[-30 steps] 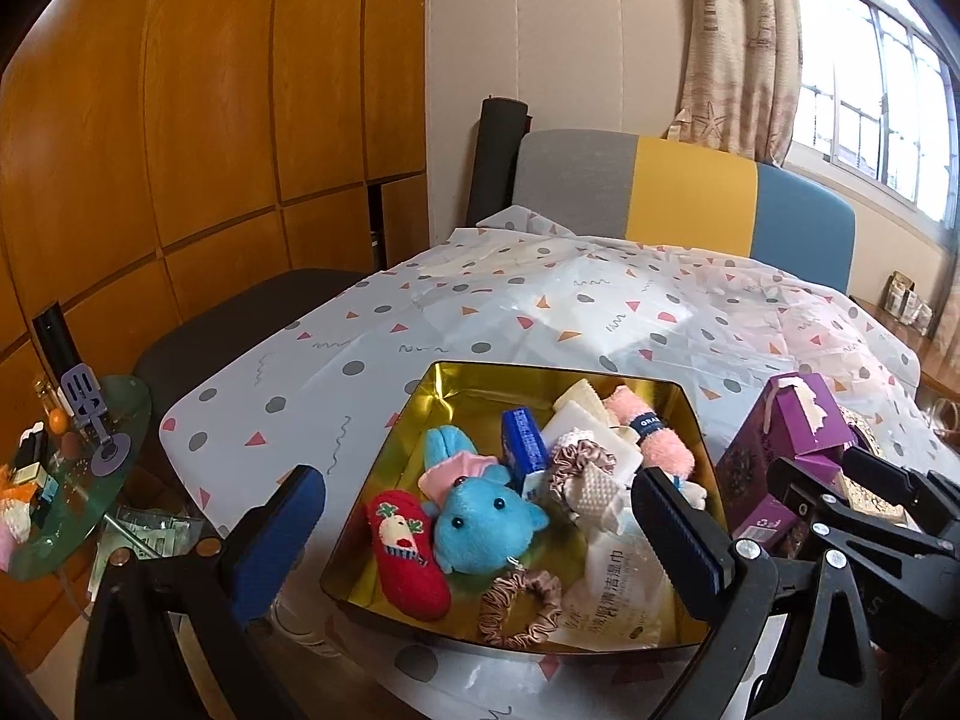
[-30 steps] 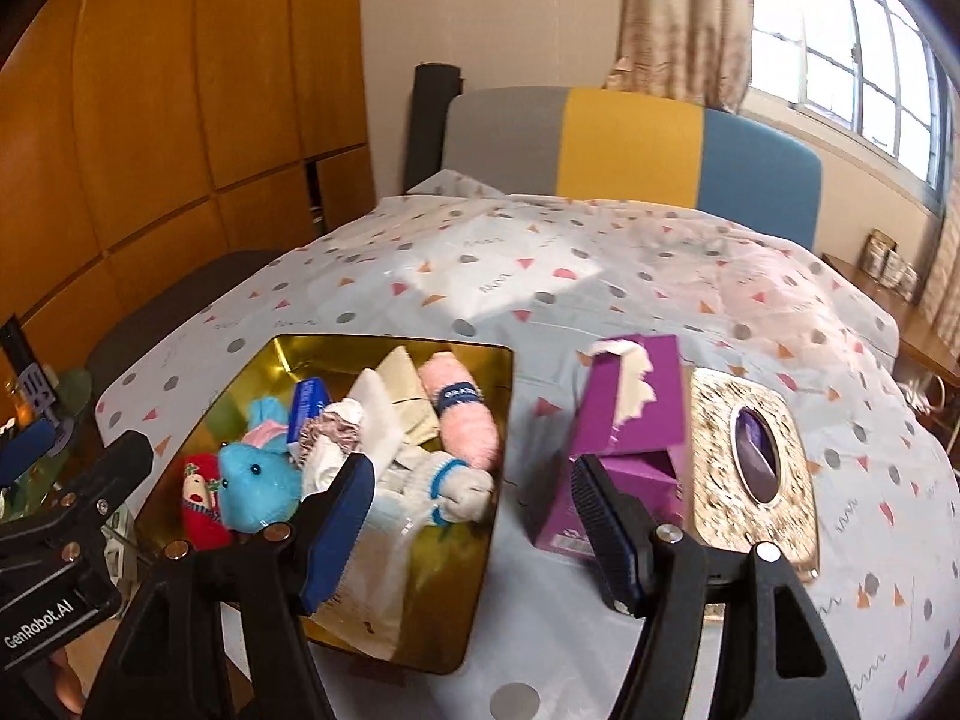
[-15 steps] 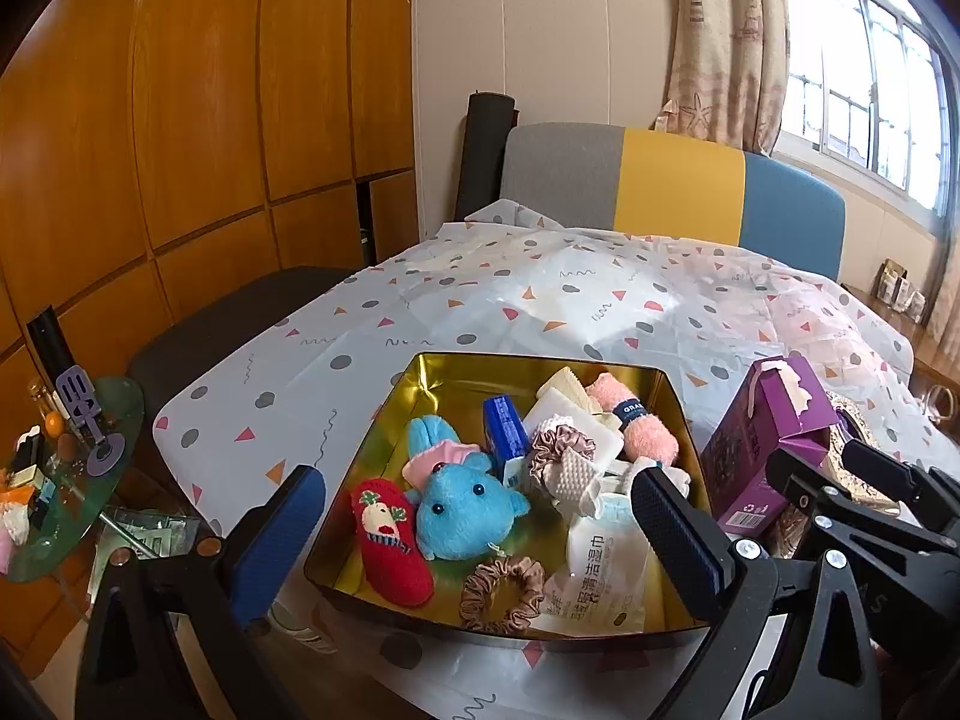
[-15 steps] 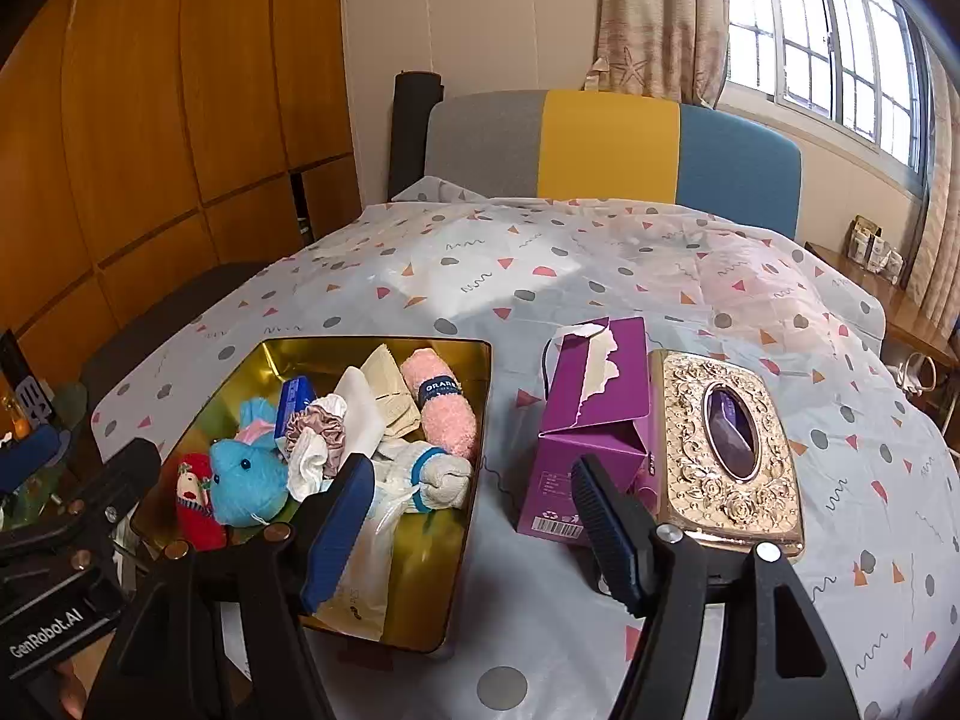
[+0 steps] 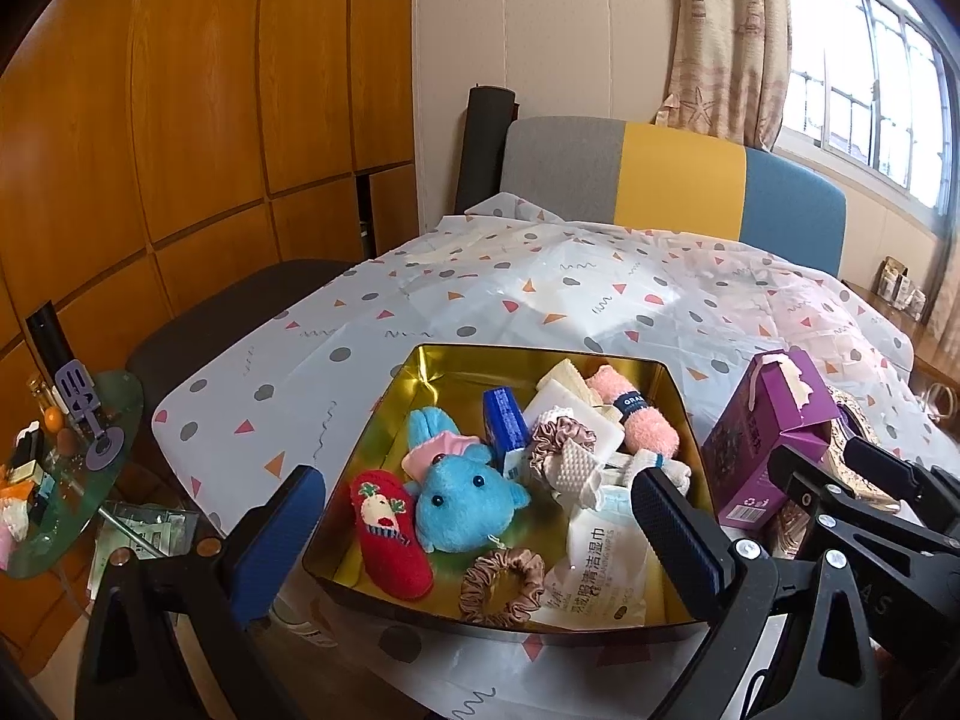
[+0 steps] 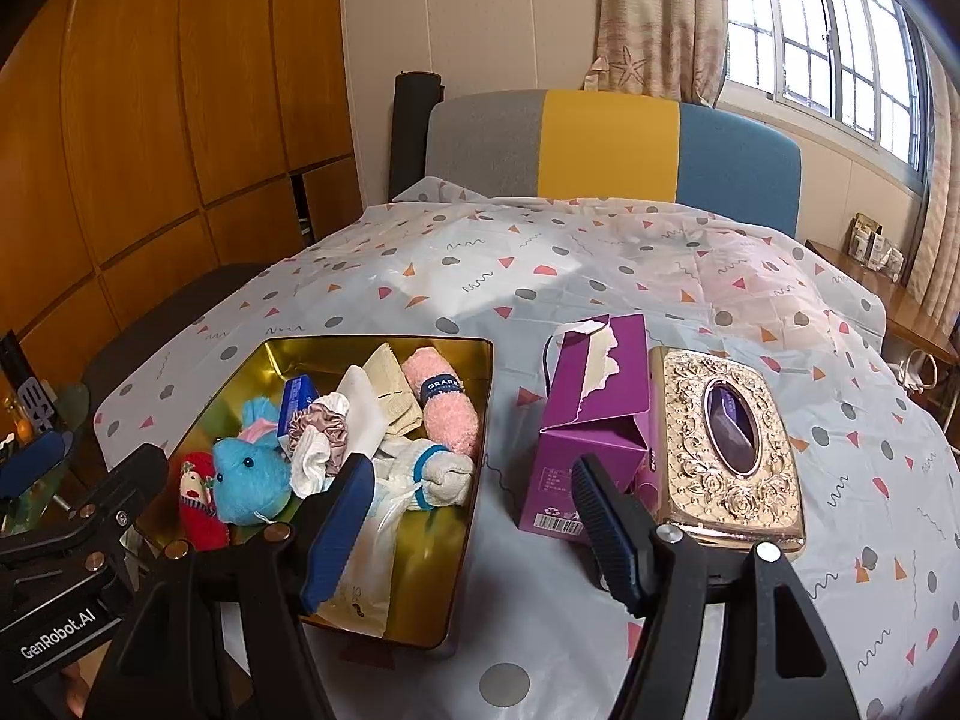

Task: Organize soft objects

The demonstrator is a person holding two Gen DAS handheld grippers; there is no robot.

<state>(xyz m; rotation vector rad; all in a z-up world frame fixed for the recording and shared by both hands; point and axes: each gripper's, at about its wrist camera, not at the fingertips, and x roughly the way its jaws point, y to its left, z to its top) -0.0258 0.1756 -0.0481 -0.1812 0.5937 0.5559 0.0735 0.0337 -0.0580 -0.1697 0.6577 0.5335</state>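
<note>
A gold tin tray [image 5: 456, 360] [image 6: 474, 480] sits at the table's near left edge and holds soft things: a blue plush toy [image 5: 459, 498] [image 6: 246, 480], a red plush slipper [image 5: 390, 534], a pink rolled towel [image 5: 636, 420] [image 6: 447, 414], two hair scrunchies [image 5: 501, 585], rolled white socks [image 6: 435, 477] and a wet-wipes pack [image 5: 600, 564]. My left gripper [image 5: 480, 546] is open and empty, hovering over the tray's near edge. My right gripper [image 6: 468, 528] is open and empty, above the tray's right rim and the purple box.
A torn purple tissue box [image 6: 594, 420] [image 5: 762, 438] stands right of the tray, touching an ornate gold tissue case [image 6: 726, 450]. The patterned tablecloth [image 6: 540, 276] covers the table. A striped chair back [image 6: 606, 144] is behind. A glass side table [image 5: 66, 468] with clutter stands low left.
Both grippers have pulled back and risen a little, so the tray and boxes look smaller and lower in view. Both stay open. Nothing on the table has moved.
</note>
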